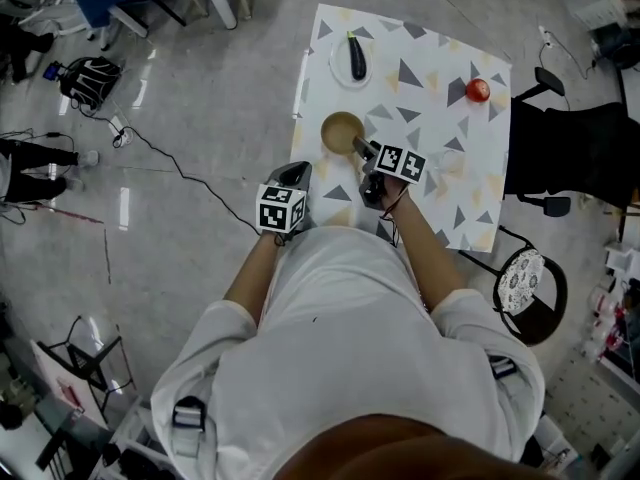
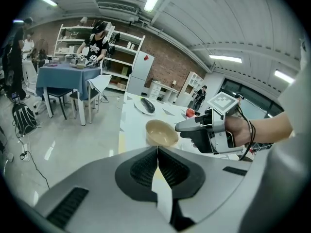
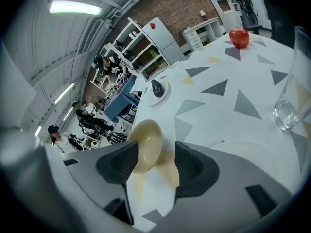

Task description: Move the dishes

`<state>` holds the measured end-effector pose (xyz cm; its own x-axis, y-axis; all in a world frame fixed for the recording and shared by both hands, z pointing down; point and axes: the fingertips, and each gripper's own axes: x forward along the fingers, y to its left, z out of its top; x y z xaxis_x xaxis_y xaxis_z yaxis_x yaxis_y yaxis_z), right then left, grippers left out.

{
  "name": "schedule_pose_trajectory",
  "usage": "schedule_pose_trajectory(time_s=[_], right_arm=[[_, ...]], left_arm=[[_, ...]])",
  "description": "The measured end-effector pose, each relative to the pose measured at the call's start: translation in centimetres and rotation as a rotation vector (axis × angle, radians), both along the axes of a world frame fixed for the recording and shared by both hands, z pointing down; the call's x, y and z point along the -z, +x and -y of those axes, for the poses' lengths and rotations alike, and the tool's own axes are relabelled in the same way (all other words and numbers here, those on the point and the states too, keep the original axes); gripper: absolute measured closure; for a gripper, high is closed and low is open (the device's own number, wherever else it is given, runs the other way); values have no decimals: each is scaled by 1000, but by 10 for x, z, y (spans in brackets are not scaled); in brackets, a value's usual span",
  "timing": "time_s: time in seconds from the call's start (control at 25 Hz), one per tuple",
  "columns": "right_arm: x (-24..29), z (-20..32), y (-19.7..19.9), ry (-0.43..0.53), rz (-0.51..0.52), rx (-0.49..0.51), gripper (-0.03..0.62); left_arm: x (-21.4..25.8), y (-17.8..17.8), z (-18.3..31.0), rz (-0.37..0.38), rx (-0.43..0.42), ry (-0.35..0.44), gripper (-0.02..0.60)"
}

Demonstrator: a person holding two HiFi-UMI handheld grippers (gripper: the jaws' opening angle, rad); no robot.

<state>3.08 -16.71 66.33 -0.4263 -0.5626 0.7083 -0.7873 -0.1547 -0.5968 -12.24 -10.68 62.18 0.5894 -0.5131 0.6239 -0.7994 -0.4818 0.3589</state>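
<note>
On the table (image 1: 430,68) with the triangle-printed cloth, near its left edge and close to the person: a tan bowl (image 1: 342,133), upright and empty. Farther along that same side, a white plate (image 1: 338,66) carrying one dark eggplant (image 1: 357,58) and nothing else. Toward the far right corner, a red round fruit (image 1: 477,90) straight on the cloth, in no container. Just right of the bowl, the right gripper (image 3: 155,154), fingers spread, the bowl's near rim standing between them, one pad close by the outer wall, the other over the inside, with no squeeze to be seen. By the table's near left corner, the left gripper (image 2: 158,155), fingers pressed together with nothing between them, pointed toward the bowl. Plain only in the right gripper view: a clear glass (image 3: 293,91), upright, seemingly empty, well to the right of the bowl; barely made out in the head view. Shown only in the left gripper view: the right gripper from the side, carried in the right hand (image 2: 248,130), its tip at the bowl's right rim; farther back, a blue-covered table (image 2: 63,74) and a person (image 2: 97,42) in front of white shelves. Given by the head view alone: the white shirt (image 1: 340,318) and a black chair (image 1: 570,153) at the table's right side.
</note>
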Motion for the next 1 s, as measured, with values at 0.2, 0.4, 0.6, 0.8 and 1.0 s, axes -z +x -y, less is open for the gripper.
schedule_pose_trajectory(time_s=[0.2,0.4,0.6,0.8,1.0], right_arm=[[15,-16,17,30,-24,-9,364],[21,-35,39,39,-9,-44,379],[17,-57,65,27,-47,-69,399],[17,-75,93,47,-183,-93,585],[14,-88,105,103,-277,-48,597]], left_arm=[[3,17,0,0,-57,6,560],[3,34,5,-8,-97,11,560],[9,56,5,-10,-158,26,560],[10,77,3,-27,-196,18,560],[16,96,2,-58,-217,19,560]])
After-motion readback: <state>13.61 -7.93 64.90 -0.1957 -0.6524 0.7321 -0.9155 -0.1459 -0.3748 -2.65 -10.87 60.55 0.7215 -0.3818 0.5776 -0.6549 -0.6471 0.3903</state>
